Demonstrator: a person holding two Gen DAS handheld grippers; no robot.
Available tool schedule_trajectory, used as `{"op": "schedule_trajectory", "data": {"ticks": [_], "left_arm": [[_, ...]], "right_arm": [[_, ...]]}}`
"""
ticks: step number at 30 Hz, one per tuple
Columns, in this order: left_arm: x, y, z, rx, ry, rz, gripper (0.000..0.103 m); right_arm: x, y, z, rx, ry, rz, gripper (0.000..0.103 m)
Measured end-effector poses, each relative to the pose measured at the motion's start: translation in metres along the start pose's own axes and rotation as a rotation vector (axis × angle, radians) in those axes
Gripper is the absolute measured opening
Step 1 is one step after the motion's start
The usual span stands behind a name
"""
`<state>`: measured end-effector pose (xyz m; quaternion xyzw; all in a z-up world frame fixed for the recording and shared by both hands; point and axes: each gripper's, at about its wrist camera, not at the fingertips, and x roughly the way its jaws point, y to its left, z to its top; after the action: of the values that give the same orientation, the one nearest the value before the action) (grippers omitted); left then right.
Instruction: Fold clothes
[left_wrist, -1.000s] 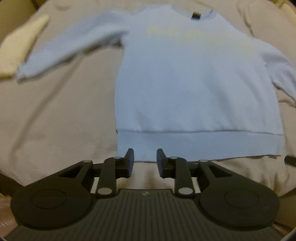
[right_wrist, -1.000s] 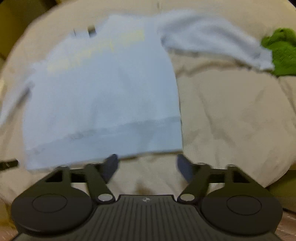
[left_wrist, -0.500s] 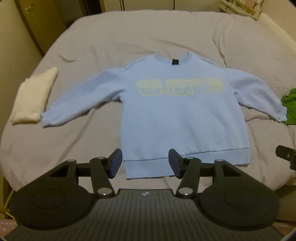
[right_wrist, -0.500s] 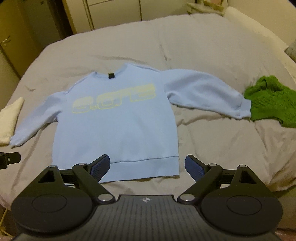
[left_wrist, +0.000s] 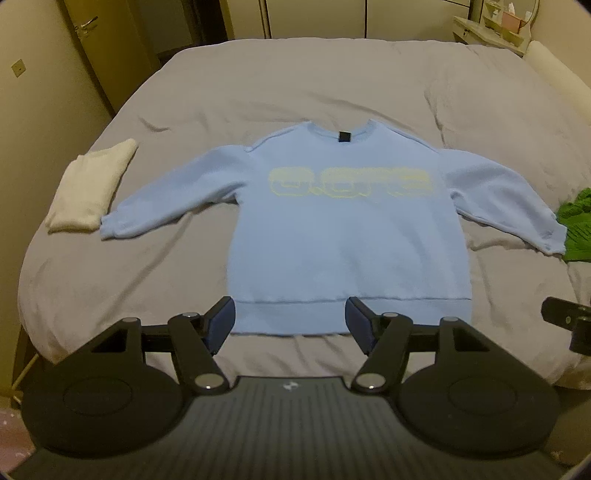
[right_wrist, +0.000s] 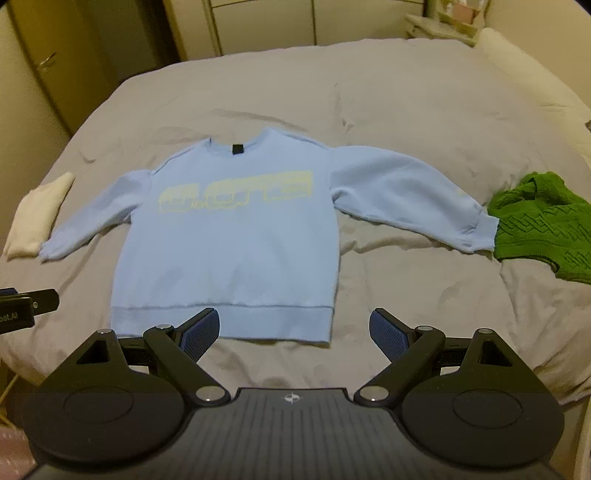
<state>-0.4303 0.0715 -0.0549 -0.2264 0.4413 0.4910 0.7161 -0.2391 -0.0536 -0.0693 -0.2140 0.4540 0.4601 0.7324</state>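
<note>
A light blue sweatshirt (left_wrist: 347, 236) (right_wrist: 229, 251) with yellow lettering lies flat, face up, on the grey bed (left_wrist: 332, 85), both sleeves spread out to the sides. My left gripper (left_wrist: 290, 325) hangs open above the near hem, nothing between its fingers. My right gripper (right_wrist: 293, 334) is open too, held back over the hem's right corner and empty. Each gripper shows at the edge of the other's view.
A folded cream garment (left_wrist: 92, 188) (right_wrist: 37, 218) lies by the left cuff. A crumpled green knit (right_wrist: 546, 225) (left_wrist: 576, 229) touches the right cuff. Wardrobe doors (left_wrist: 314, 18) stand behind the bed, a door (left_wrist: 40, 66) at the left.
Both grippers have drawn back and up from the hem, so the whole sweatshirt now shows. The left gripper's fingers have spread from nearly together to wide apart.
</note>
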Motion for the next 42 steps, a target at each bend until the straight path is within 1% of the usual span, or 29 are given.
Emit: {"op": "schedule_trajectory", "data": {"ticks": [5,10,12,16,21,26,31,38,42], "left_arm": [[-0.019,-0.030,-0.020,-0.049,-0.006,0.021,0.065],[-0.035,-0.048,-0.037,-0.097,-0.014,0.049,0.065],[-0.041,-0.054,-0.043,-0.114,-0.017,0.059,0.065],[-0.052,-0.061,-0.054,-0.136,-0.023,0.078,0.070],[-0.061,-0.067,-0.064,-0.155,-0.022,0.106,0.071],[-0.067,-0.068,-0.067,-0.175,-0.027,0.121,0.073],[-0.067,-0.072,-0.068,-0.174,-0.030,0.120,0.073],[-0.064,-0.086,-0.060,-0.152,-0.040,0.106,0.074],[-0.062,-0.092,-0.053,-0.148,-0.045,0.098,0.077]], "right_arm": [[-0.010,-0.032,-0.007,-0.034,0.004,0.009,0.090],[-0.025,-0.053,-0.016,-0.071,0.000,0.034,0.090],[-0.029,-0.059,-0.019,-0.087,0.001,0.043,0.090],[-0.035,-0.067,-0.024,-0.106,0.005,0.060,0.090],[-0.038,-0.071,-0.028,-0.129,0.010,0.071,0.090],[-0.042,-0.071,-0.029,-0.151,0.009,0.070,0.090],[-0.044,-0.076,-0.028,-0.156,0.006,0.061,0.090],[-0.044,-0.087,-0.023,-0.144,-0.003,0.050,0.091],[-0.041,-0.095,-0.016,-0.136,-0.008,0.043,0.091]]}}
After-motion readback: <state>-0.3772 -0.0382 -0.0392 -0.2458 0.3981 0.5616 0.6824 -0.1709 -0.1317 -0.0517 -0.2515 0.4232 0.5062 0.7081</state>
